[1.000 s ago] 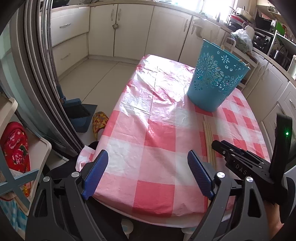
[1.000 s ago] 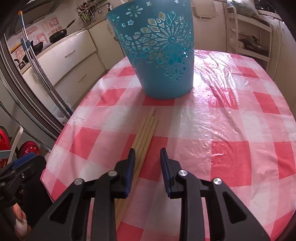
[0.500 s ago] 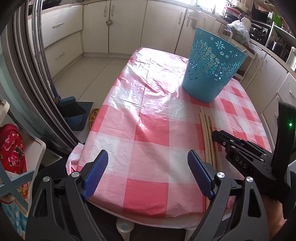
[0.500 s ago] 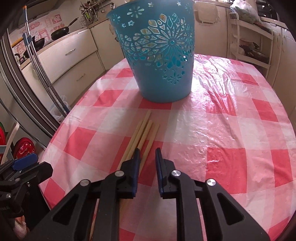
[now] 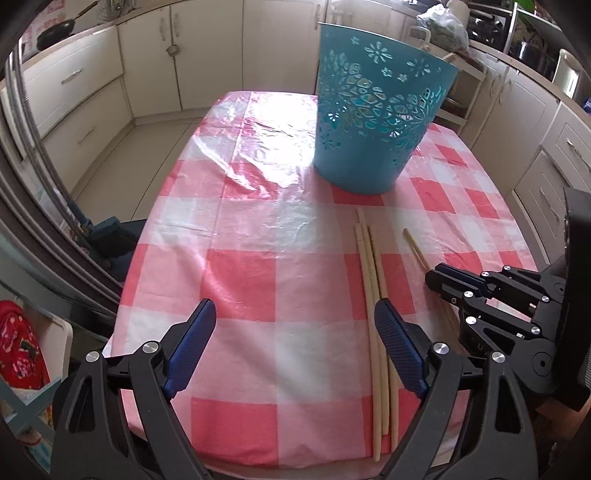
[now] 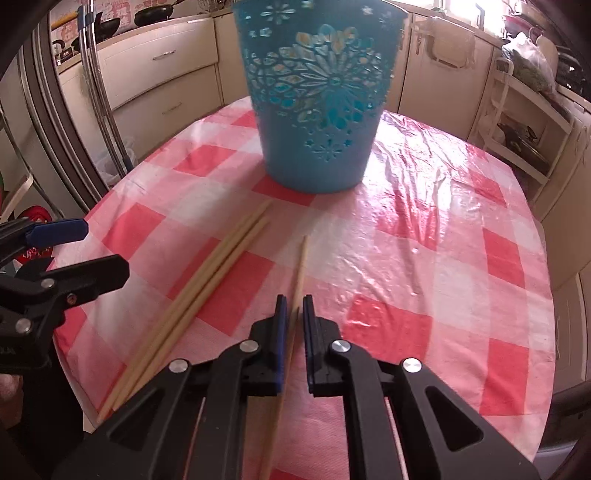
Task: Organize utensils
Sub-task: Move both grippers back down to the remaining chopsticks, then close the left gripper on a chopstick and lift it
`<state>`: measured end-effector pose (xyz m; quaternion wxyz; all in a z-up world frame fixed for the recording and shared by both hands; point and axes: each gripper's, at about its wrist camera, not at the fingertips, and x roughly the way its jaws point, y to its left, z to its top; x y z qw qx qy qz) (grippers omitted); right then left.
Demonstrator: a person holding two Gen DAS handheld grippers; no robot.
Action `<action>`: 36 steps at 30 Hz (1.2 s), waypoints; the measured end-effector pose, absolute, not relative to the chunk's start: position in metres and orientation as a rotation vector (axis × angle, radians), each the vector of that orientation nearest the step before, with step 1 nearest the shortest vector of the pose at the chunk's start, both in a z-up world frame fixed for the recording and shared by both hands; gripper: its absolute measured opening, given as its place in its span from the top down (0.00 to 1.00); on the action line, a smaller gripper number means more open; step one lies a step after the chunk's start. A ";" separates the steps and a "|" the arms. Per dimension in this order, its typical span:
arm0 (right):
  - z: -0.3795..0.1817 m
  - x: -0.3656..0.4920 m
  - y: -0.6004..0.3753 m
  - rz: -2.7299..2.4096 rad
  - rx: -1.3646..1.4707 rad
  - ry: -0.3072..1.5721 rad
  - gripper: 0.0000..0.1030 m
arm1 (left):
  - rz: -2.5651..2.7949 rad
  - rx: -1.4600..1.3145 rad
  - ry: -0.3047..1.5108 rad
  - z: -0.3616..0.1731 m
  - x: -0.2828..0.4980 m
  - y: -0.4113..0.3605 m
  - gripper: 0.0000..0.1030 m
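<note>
A home kitchen. Cream cabinets (image 5: 207, 62) and drawers (image 5: 74, 77) run along the walls under a countertop (image 6: 173, 27), where black frying pans (image 6: 155, 14) sit. A table wears a pink-and-white checked plastic tablecloth (image 5: 258, 229). An open shelf unit (image 6: 524, 122) holds cookware, with a filled plastic bag (image 6: 532, 62) on top.

The cloth (image 5: 258, 280) over my counter is glossy plastic film, crinkled and catching glare. The chopsticks (image 5: 373, 295) look like pale, matt wood (or bamboo, I cannot tell). My basket (image 6: 317, 110) is smooth turquoise plastic, pierced with flower cut-outs. My right gripper (image 6: 294, 325) is matt black plastic with bright metal rivets and ribbed blue pads (image 5: 399, 350).
</note>
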<state>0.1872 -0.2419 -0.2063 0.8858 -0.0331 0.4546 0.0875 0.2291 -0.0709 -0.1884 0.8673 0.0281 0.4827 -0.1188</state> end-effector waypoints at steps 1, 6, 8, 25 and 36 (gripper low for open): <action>-0.207 0.187 -0.249 0.181 -0.042 0.946 0.91 | -0.255 0.072 1.015 -0.191 0.234 -0.078 0.19; -0.211 0.186 -0.268 0.200 0.090 0.924 0.91 | -0.245 0.115 1.049 -0.205 0.253 -0.099 0.19; -0.212 0.187 -0.269 0.209 0.106 0.921 0.91 | -0.225 0.136 1.060 -0.211 0.259 -0.104 0.19; -0.214 0.187 -0.275 0.231 0.143 0.905 0.91 | -0.236 0.183 1.051 -0.217 0.266 -0.117 0.48; -0.215 0.191 -0.278 0.234 0.170 0.897 0.90 | -0.287 0.207 1.064 -0.216 0.270 -0.123 0.65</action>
